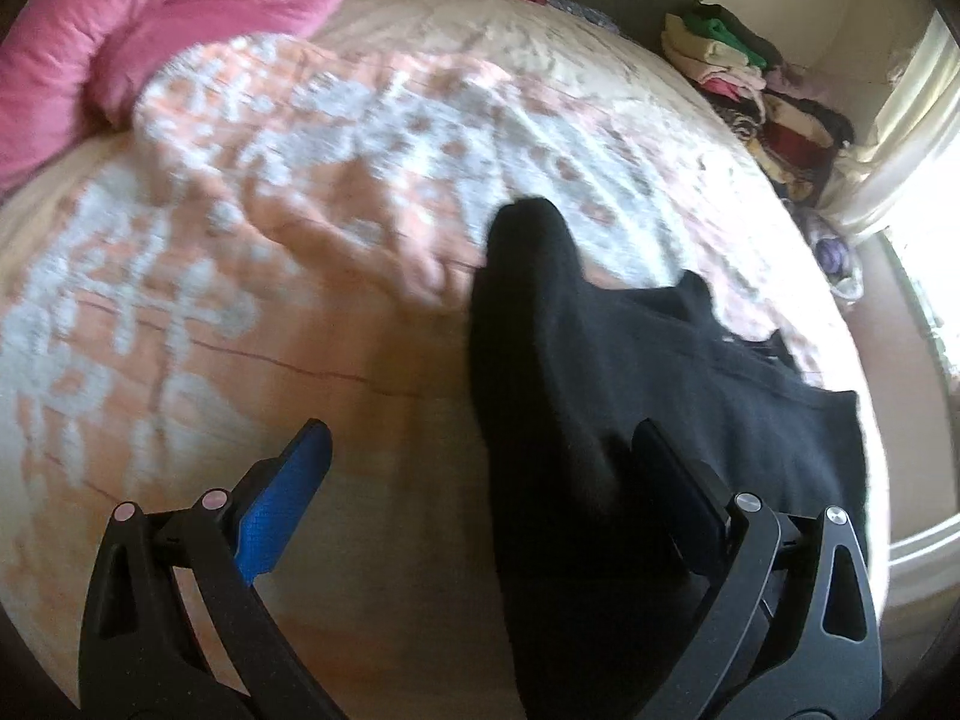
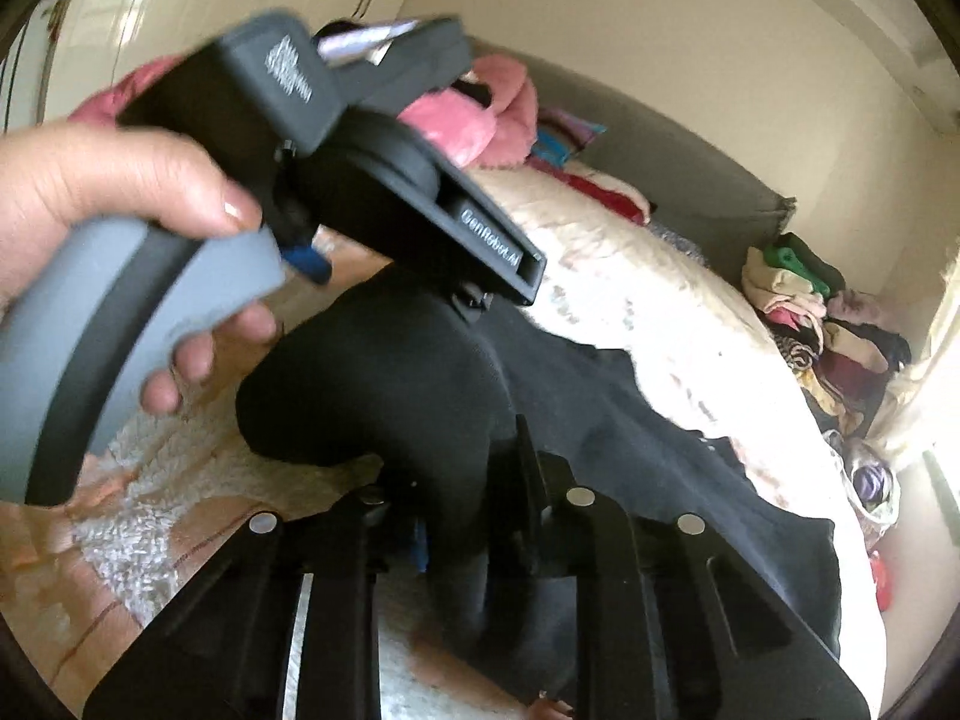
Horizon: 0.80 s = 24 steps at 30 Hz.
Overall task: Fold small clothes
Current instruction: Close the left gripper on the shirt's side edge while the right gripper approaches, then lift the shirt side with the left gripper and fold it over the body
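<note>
Left wrist view shows the left gripper (image 1: 480, 468) with its fingers spread wide over the bed (image 1: 180, 300), gripping nothing; the blue-padded finger sits over bare bedspread while the other finger overlaps the edge of the black garment (image 1: 600, 390), which lies rumpled on the patterned bedspread and runs off toward the window side. A pink blanket (image 1: 150, 30) is bunched at the far corner and a pile of clothes (image 1: 750, 78) sits beyond the bed. Closing from here might catch only a loose ridge of cloth, or bedspread along with it. Right wrist view shows the right gripper (image 2: 474, 480) with its fingers drawn narrow on a raised fold of the black garment. The person's left hand (image 2: 120, 210) and its gripper body hang just above that fold, so the two tools could collide, and the thin pinch could slip if pulled.
</note>
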Each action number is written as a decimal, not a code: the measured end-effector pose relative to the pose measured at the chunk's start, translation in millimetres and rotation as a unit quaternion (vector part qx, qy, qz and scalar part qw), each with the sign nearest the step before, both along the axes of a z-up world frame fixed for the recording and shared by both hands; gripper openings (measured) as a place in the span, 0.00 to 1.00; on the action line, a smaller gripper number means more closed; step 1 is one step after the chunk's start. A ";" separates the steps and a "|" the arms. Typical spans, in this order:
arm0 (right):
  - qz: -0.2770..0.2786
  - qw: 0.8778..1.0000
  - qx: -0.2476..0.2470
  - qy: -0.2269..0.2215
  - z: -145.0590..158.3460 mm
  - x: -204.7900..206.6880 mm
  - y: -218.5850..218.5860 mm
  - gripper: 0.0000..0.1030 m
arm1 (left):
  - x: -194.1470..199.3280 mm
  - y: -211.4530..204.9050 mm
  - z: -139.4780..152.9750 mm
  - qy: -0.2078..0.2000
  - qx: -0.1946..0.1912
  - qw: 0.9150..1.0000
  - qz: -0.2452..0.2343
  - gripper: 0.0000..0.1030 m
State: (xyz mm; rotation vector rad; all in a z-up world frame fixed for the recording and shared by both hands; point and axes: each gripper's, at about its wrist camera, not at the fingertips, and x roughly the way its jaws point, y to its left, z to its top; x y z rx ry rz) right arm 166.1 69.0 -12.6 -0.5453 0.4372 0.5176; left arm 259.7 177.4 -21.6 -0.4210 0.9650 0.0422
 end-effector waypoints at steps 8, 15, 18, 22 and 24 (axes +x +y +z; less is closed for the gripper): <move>-0.034 0.996 0.077 -0.012 29.3 -8.0 -54.0 0.18 | 1.4 -50.2 34.2 -0.053 -0.081 0.994 -0.056 0.58; -0.075 0.988 0.129 -0.028 45.0 -20.1 -106.9 0.18 | 2.0 -118.0 75.1 -0.093 -0.045 0.988 -0.111 0.33; -0.097 0.984 0.151 -0.020 47.6 -18.6 -130.5 0.18 | 4.1 -147.0 86.5 -0.102 -0.027 0.986 -0.130 0.33; -0.123 0.975 0.182 0.004 45.8 -17.1 -162.0 0.18 | 7.6 -181.5 92.9 -0.103 -0.009 0.983 -0.150 0.33; -0.130 0.973 0.192 0.013 43.7 -14.6 -172.4 0.18 | 9.9 -194.9 91.2 -0.100 -0.003 0.982 -0.157 0.33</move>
